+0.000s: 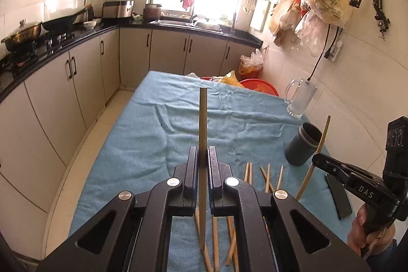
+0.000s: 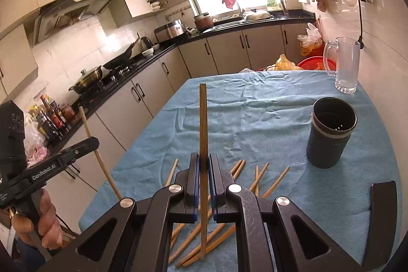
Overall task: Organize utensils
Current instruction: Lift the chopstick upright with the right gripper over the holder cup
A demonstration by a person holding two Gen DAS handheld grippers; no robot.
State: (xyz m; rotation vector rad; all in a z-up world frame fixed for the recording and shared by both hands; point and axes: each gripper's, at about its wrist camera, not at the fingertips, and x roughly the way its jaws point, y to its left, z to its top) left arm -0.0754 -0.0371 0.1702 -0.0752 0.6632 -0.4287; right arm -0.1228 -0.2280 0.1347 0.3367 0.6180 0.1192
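Note:
My left gripper (image 1: 203,157) is shut on a wooden chopstick (image 1: 203,119) that stands upright above the blue cloth. My right gripper (image 2: 203,165) is shut on another chopstick (image 2: 203,124), also upright. Several loose chopsticks (image 2: 257,176) lie on the cloth below both grippers; they also show in the left wrist view (image 1: 266,177). A dark cylindrical holder (image 2: 330,131) stands upright to the right, empty inside; it also shows in the left wrist view (image 1: 303,143). The right gripper (image 1: 317,158) and its chopstick (image 1: 322,137) show at the right of the left wrist view. The left gripper (image 2: 94,142) shows at the left of the right wrist view.
A table covered by a blue cloth (image 2: 255,103) holds a clear glass mug (image 2: 345,65) at the far right by the wall. A flat black object (image 2: 381,216) lies at the near right. Red basins (image 1: 260,87) stand beyond the far edge. Kitchen counter (image 1: 58,47) runs along the left.

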